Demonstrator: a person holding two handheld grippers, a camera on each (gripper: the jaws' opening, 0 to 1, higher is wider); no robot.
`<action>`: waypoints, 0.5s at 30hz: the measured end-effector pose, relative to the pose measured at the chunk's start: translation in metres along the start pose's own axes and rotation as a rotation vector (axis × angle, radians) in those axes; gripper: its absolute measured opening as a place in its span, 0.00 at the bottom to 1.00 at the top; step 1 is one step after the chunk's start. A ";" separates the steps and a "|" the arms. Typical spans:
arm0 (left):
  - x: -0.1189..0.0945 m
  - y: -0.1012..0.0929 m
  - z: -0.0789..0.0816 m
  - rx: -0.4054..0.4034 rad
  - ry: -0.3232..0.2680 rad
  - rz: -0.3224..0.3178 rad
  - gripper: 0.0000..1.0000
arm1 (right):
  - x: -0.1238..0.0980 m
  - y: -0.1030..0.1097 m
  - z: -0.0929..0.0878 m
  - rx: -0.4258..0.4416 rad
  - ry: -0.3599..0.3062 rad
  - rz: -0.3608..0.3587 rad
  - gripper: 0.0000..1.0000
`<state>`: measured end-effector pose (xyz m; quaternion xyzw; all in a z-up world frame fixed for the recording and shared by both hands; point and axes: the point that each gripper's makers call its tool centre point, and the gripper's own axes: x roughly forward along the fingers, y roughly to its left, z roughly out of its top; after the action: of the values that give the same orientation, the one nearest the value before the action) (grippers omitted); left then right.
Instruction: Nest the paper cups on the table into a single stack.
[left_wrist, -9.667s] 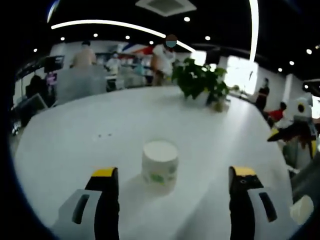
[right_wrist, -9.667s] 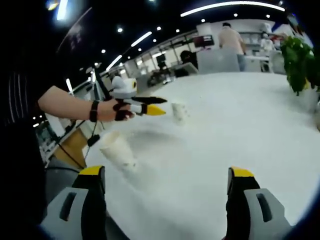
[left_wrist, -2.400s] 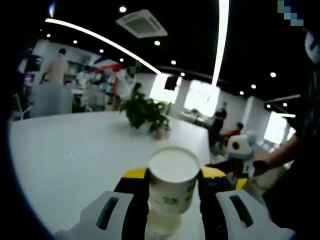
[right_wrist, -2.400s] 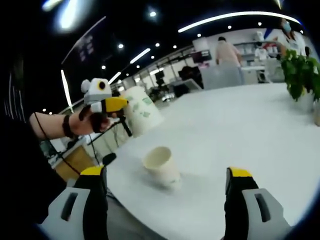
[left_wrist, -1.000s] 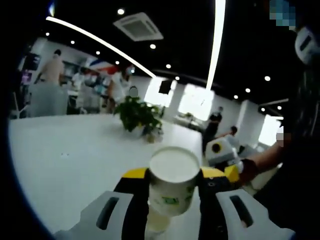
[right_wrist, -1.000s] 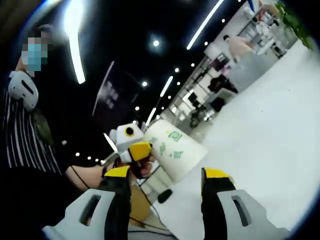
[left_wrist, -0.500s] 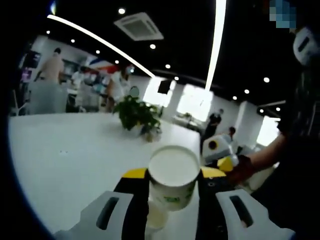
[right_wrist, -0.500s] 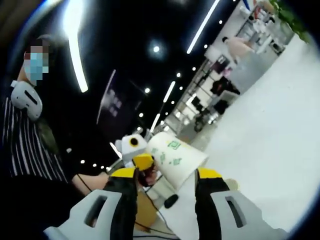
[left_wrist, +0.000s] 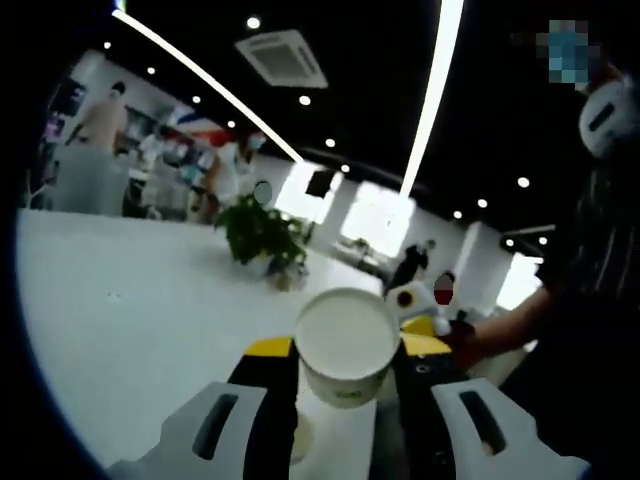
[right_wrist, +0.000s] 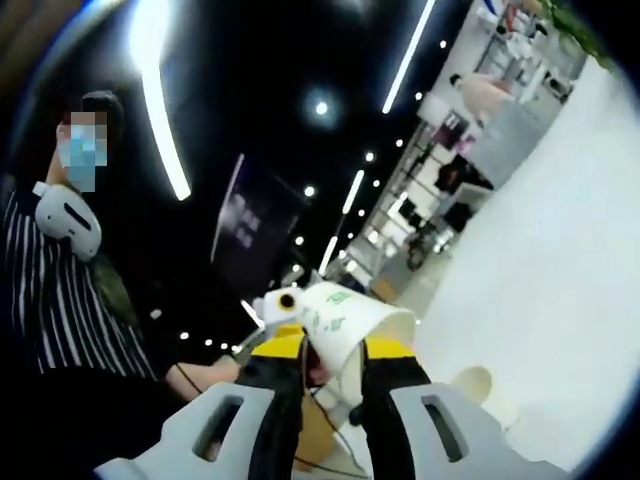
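Your left gripper (left_wrist: 342, 365) pinches a paper cup (left_wrist: 344, 343) between its yellow-tipped jaws, which press on the cup wall from both sides; the cup is held mouth toward the camera, above the white table (left_wrist: 130, 330). Gripping the wall, not the rim, leaves the cup's mouth and base unobstructed, which nesting requires. In the right gripper view, your right gripper (right_wrist: 332, 362) has its jaws drawn close together with the same green-printed cup (right_wrist: 348, 322) appearing between their tips; whether they press on it or merely frame it cannot be determined. Behind that cup the left gripper's round-eyed head (right_wrist: 283, 303) is visible, which places the two tools very near each other. A second cup (right_wrist: 470, 383) stands on the table just beside the right jaw in the right gripper view, mouth up; a pale rim (left_wrist: 301, 437) low between the jaws in the left gripper view is probably this cup. The held cup therefore appears to be positioned over the standing one, base down, for insertion. The nest is not yet made. In the next move, keep the held cup's axis in line with the lower cup's mouth; a tilted entry may catch the rim and tip the standing cup. A potted plant (left_wrist: 261, 234) stands well apart.
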<state>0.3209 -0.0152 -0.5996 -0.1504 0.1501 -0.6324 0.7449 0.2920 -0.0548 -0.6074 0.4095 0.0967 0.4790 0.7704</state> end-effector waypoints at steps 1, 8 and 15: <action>0.000 -0.001 0.000 0.000 -0.001 -0.002 0.37 | 0.000 0.001 0.000 0.001 -0.001 0.004 0.14; -0.002 -0.003 0.000 -0.007 -0.002 -0.012 0.37 | 0.000 0.003 0.002 0.022 -0.006 0.019 0.09; -0.003 -0.005 -0.002 -0.014 -0.002 -0.025 0.37 | 0.000 0.005 0.006 0.034 -0.012 0.036 0.04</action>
<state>0.3150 -0.0129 -0.5988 -0.1581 0.1517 -0.6405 0.7360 0.2922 -0.0565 -0.6004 0.4271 0.0930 0.4889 0.7550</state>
